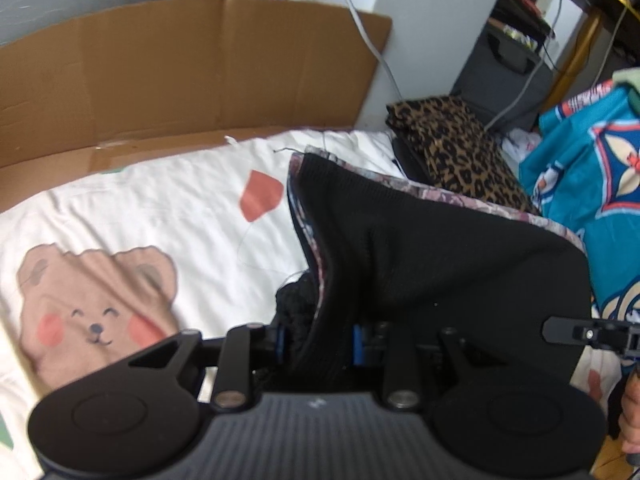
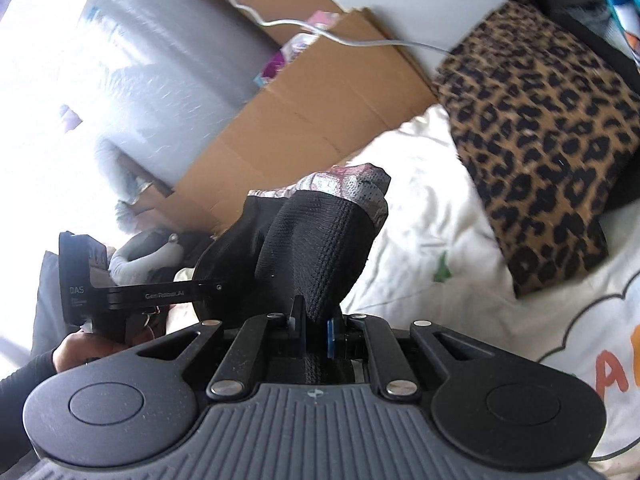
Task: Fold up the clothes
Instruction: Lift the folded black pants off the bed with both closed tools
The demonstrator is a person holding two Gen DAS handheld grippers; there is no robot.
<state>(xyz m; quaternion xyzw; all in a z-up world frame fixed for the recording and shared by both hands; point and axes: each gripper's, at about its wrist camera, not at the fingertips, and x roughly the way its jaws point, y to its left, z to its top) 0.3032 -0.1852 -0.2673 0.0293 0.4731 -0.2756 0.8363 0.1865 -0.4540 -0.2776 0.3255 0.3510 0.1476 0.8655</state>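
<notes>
Both grippers pinch the same black knit garment (image 1: pixel 420 248) and hold it up off the bed. Farthest left in the left wrist view lies the white bedsheet (image 1: pixel 168 200) with its bear print (image 1: pixel 96 312), and a flattened cardboard sheet (image 1: pixel 180 68) stands behind it. At the middle, the left gripper (image 1: pixel 318 344) has its jaws closed to a narrow gap on a bunched edge of the garment (its patterned lining shows along the rim). Right of that sits a folded leopard-print cloth (image 1: pixel 460 148), then a teal printed fabric (image 1: pixel 592 176). In the right wrist view, the right gripper (image 2: pixel 318 340) is likewise clamped on a fold of the garment, the leopard-print cloth well to its right.
</notes>
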